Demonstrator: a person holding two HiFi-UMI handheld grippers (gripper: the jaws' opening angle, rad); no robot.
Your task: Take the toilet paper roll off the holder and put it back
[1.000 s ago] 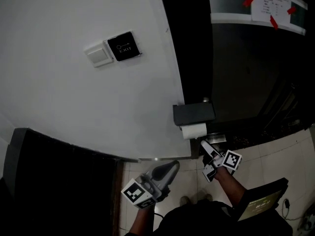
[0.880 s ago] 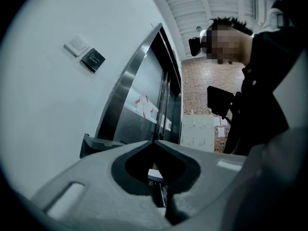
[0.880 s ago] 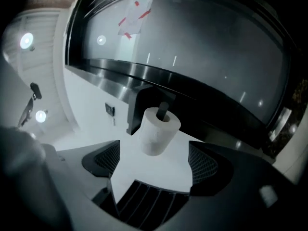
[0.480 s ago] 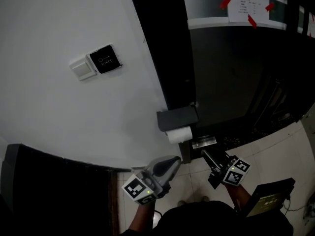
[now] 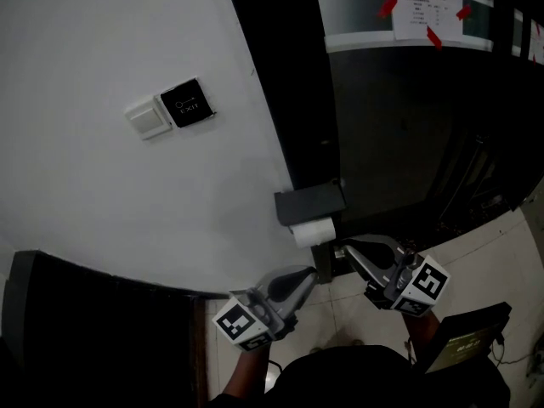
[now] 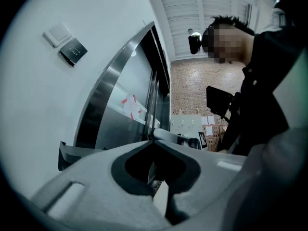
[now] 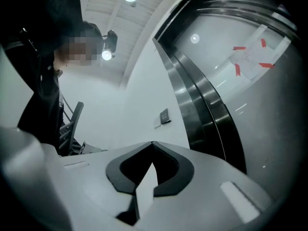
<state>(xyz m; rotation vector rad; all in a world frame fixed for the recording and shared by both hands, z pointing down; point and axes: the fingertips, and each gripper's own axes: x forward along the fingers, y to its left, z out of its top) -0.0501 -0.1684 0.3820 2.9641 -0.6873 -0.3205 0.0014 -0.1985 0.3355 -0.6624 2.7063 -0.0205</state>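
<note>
The white toilet paper roll hangs under the dark grey holder at the edge of the white wall. My right gripper sits just right of the roll, close to it. Its jaws have just closed and stand shut, tips together, with nothing between them. My left gripper is below the roll, pointing up at it, also shut and empty. In the left gripper view the holder shows at the left. The roll is hidden in both gripper views.
A black exit button and a white switch are on the wall. Right of the holder is a dark glass door with a taped notice. A dark panel stands lower left, a dark box on the tiled floor lower right.
My right gripper has risen, rolled over and closed its jaws, coming up beside the roll. The left gripper has shifted only slightly, staying shut.
</note>
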